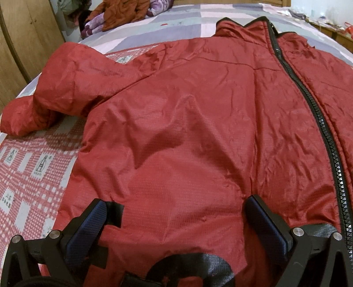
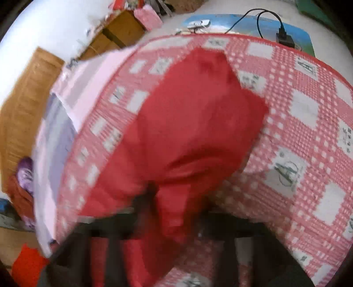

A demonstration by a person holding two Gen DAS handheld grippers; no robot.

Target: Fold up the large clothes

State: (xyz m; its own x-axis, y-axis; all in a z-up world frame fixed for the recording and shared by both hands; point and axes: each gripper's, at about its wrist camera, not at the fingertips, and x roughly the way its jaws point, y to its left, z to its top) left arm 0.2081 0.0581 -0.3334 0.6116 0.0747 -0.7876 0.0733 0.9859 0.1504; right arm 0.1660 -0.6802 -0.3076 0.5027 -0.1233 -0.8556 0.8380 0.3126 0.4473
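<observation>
A large red jacket (image 1: 187, 123) lies front up on the bed, its black zipper (image 1: 308, 106) closed and one sleeve (image 1: 50, 95) spread to the left. My left gripper (image 1: 174, 212) is open, its fingers wide apart over the jacket's bottom hem. In the blurred right wrist view, my right gripper (image 2: 174, 205) is shut on a bunched part of the red jacket (image 2: 192, 123), which hangs lifted above the bed.
A red-and-white checked cloth (image 1: 26, 172) covers the bed, also in the right wrist view (image 2: 308, 123). An orange garment (image 1: 123, 11) and purple fabric lie at the bed's far end. A wooden wardrobe (image 1: 19, 44) stands left. A charger and cable (image 2: 284, 37) lie beyond the bed.
</observation>
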